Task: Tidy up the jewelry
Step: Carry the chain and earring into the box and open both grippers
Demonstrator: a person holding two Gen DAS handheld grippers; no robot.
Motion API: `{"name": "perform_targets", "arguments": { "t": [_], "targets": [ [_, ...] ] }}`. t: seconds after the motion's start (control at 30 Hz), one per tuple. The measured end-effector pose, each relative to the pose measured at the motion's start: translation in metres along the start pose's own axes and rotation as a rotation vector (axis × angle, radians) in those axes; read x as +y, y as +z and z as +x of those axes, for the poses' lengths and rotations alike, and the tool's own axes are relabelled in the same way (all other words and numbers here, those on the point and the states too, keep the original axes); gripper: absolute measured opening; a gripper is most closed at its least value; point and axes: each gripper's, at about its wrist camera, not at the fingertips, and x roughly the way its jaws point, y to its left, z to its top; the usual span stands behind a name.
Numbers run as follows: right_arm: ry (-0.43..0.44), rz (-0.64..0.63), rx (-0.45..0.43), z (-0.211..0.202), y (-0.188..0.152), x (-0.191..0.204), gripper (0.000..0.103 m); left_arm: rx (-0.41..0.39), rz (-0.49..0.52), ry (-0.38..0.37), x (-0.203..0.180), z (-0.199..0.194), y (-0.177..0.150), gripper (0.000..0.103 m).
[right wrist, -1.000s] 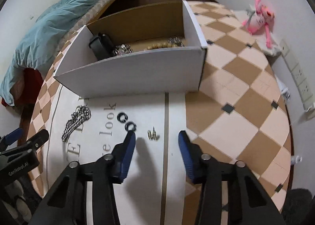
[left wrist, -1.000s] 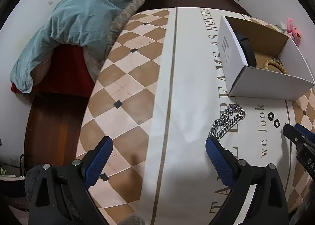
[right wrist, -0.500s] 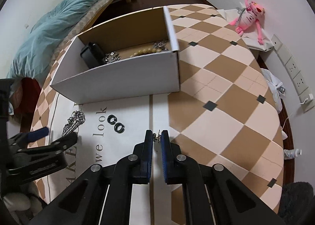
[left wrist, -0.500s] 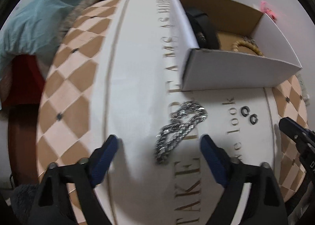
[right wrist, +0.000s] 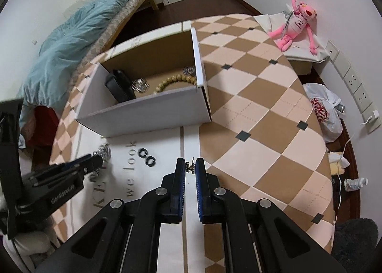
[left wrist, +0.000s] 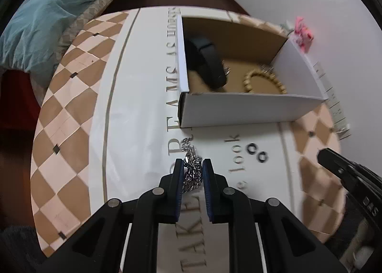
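Observation:
My left gripper [left wrist: 193, 165] is shut on a silver chain necklace [left wrist: 191, 167] on the tablecloth, just in front of the open cardboard box [left wrist: 250, 110]. My right gripper [right wrist: 190, 165] is shut on a small gold earring [right wrist: 190, 167] and holds it above the cloth. The box [right wrist: 152, 110] holds a black band [left wrist: 207, 62], a wooden bead bracelet [left wrist: 262, 81] and silver pieces [right wrist: 140, 85]. Two black rings [left wrist: 256, 152] lie on the cloth between the grippers; they also show in the right wrist view [right wrist: 146, 155].
The table wears a checked cloth with a white lettered runner [left wrist: 133, 117]. A bed with a teal blanket [left wrist: 47, 17] stands to the left. A pink plush toy [right wrist: 296, 26] and a plastic bag [right wrist: 324, 110] lie by the right wall.
My left gripper moved right onto the chain and closed on it. My right gripper closed on the earring and lifted it from the cloth.

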Motion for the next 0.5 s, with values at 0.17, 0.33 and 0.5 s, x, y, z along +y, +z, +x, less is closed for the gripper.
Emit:
{"name": "perform_targets", "arguments": {
  "t": [0.17, 0.33, 0.5],
  "targets": [
    [0.061, 0.004, -0.019, -0.026, 0.016, 0.001, 0.009, -0.049, -0.030, -0.080, -0.001, -0.041, 0.005, 0.013],
    [0.119, 0.006, -0.050, -0.049, 0.043, 0.006, 0.009, -0.129, -0.024, -0.164, -0.010, -0.086, 0.034, 0.013],
    [0.142, -0.023, -0.079, -0.058, 0.083, 0.016, 0.009, -0.172, -0.003, -0.215, -0.020, -0.103, 0.080, 0.013]
  ]
}}
